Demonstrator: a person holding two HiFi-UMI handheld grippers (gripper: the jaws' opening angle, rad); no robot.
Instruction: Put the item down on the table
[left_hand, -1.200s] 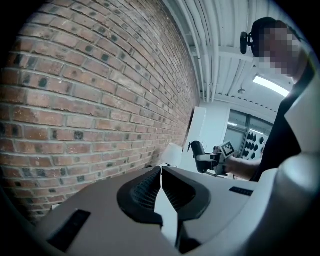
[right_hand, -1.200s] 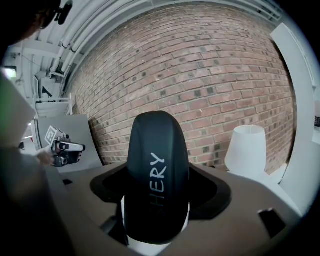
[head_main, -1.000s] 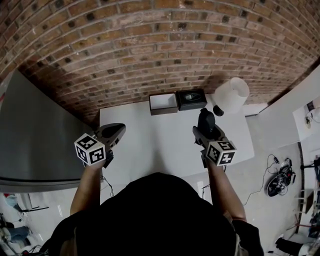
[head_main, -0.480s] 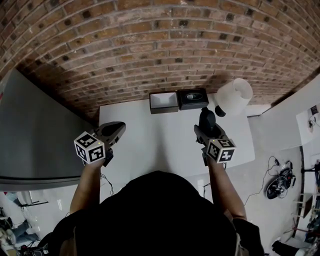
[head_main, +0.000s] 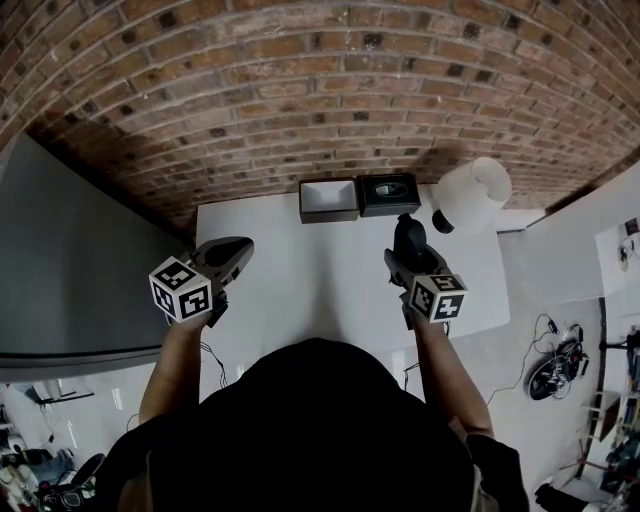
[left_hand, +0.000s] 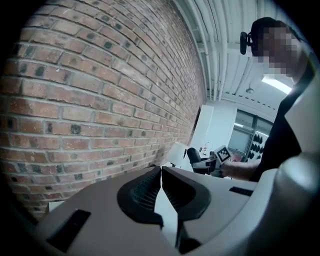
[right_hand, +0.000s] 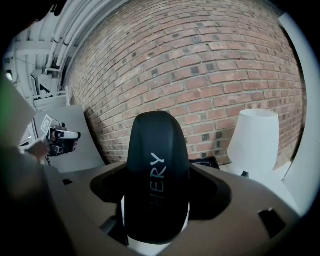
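Note:
A black rounded item (right_hand: 157, 175) with white lettering stands upright between the jaws of my right gripper (right_hand: 158, 200), which is shut on it. In the head view the right gripper (head_main: 412, 256) holds the black item (head_main: 409, 232) above the right half of the white table (head_main: 320, 280), in front of the black box. My left gripper (head_main: 240, 252) hovers over the table's left edge. Its jaws meet at the tips (left_hand: 161, 171) with nothing between them.
At the table's far edge, against the brick wall, stand an open box with a white inside (head_main: 328, 200) and a black box (head_main: 388, 194). A white lamp (head_main: 470, 193) stands at the back right corner. A grey cabinet (head_main: 70, 270) flanks the left side.
My right gripper has sunk a little toward the table with the black item still in it. The left gripper has shifted only slightly.

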